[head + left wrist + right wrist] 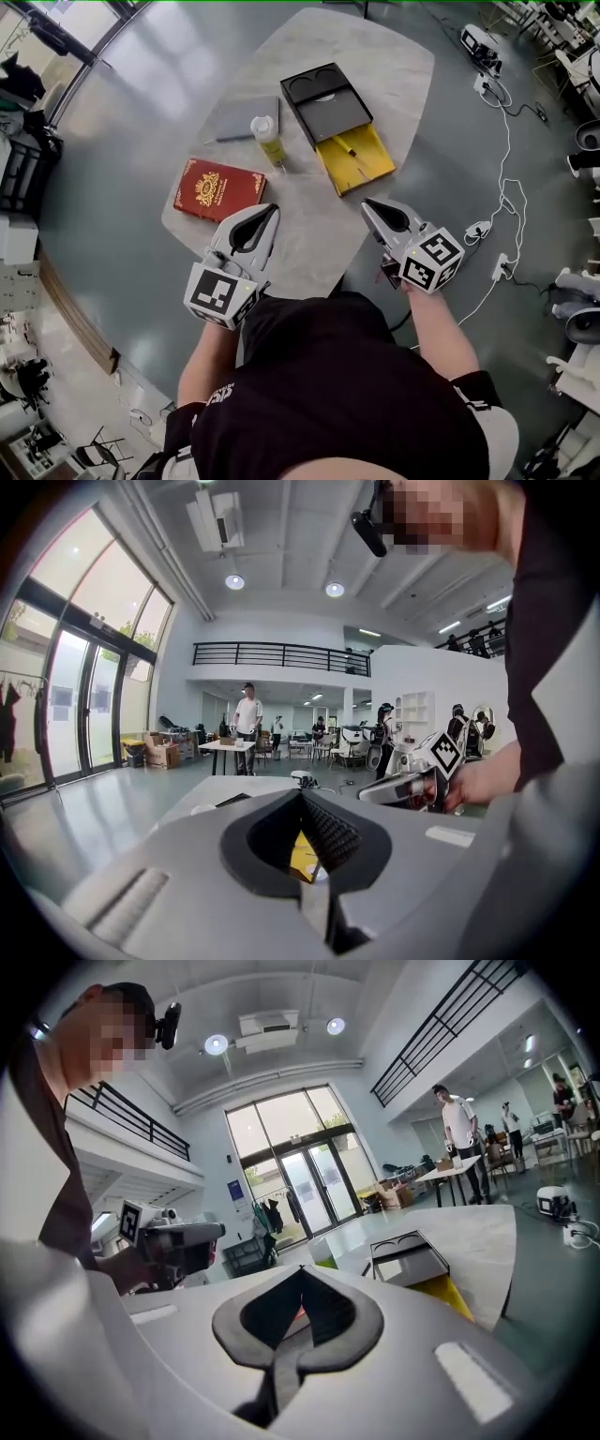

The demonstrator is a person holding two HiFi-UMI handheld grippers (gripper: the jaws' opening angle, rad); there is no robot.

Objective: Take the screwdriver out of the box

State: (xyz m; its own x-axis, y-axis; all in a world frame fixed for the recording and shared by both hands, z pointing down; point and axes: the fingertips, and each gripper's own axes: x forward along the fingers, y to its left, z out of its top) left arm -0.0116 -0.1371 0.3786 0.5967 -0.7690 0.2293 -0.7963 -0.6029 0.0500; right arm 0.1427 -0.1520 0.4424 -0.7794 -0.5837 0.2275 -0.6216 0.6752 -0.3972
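Note:
A black box (323, 101) stands at the far side of the pale table (309, 234), with its yellow drawer (370, 167) pulled out toward me. In the drawer lies a small screwdriver (349, 150). My left gripper (273, 210) hovers over the table's near part, right of a red book, with its jaws shut on nothing. My right gripper (367, 202) is at the table's near right edge, short of the drawer, also shut and empty. The right gripper view shows the box (408, 1258) and drawer (448, 1296) ahead, beyond the right gripper (302, 1267).
A red book (217, 190) lies at the near left of the table. A grey flat pad (242, 118) and a bottle of yellow-green liquid (267, 139) sit left of the box. Cables and power strips (478, 230) run over the floor at the right.

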